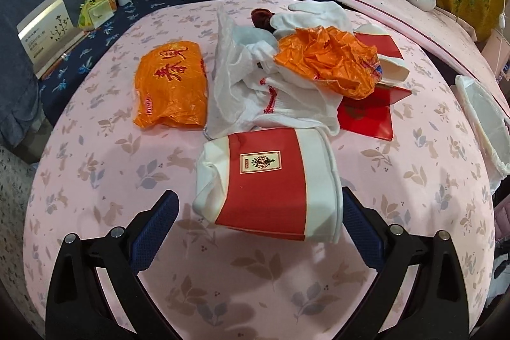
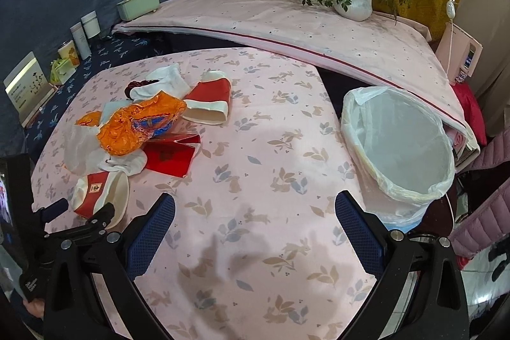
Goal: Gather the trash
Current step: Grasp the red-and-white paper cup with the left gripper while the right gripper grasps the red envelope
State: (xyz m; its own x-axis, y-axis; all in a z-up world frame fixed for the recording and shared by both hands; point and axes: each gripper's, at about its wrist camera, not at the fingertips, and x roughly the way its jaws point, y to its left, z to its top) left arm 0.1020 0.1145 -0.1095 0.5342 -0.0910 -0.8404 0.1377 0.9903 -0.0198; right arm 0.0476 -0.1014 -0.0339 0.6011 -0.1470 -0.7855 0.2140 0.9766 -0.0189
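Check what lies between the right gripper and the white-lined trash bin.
Nothing: in the right wrist view only bare pink rabbit-print tablecloth separates the open right gripper from the white-lined trash bin, which stands just beyond its right-hand finger.

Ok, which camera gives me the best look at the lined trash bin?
The right wrist view: the trash bin shows almost whole there, tilted open mouth and white liner visible, beside the table at right. The left wrist view catches only a cropped sliver of its rim at the right edge.
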